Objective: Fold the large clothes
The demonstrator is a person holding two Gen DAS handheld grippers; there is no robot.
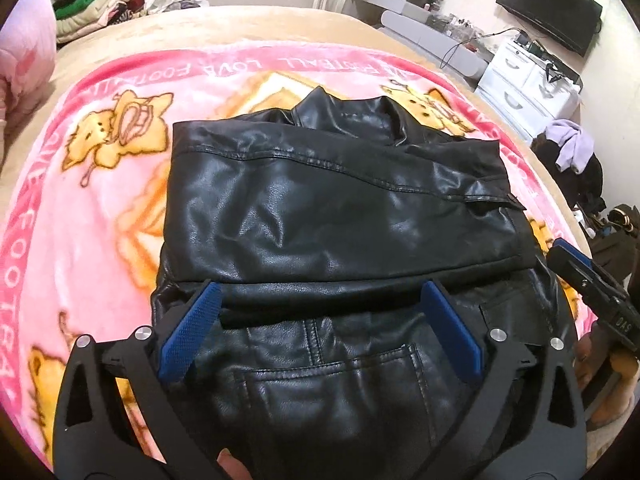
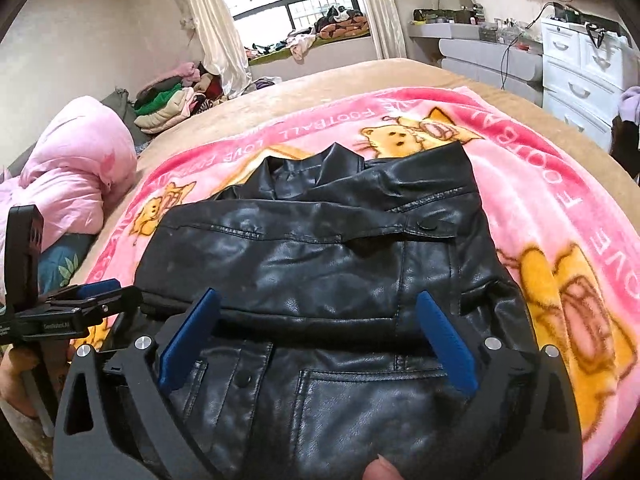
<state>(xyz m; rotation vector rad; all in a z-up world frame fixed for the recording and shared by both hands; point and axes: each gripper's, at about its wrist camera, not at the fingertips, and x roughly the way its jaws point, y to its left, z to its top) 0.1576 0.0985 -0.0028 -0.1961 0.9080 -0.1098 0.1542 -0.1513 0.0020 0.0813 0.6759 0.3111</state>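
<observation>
**Stiff leather may spring the fold open**

While both grippers stand wide apart with nothing between their pads, the black leather jacket (image 1: 332, 216) lies on the pink blanket (image 1: 80, 208) at the bed's middle, sleeves laid across, hem toward six o'clock. The left gripper (image 1: 320, 332) and right gripper (image 2: 316, 340) hover over that hem. Stiff leather could push the crossed sleeves back open, and a shallow pinch on the slick hem might slip.

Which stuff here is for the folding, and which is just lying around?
For the folding:
black leather jacket
left gripper, jaws open
right gripper, jaws open

Just lying around:
pink cartoon blanket underneath
pile of clothes
pink quilt
white drawers
</observation>
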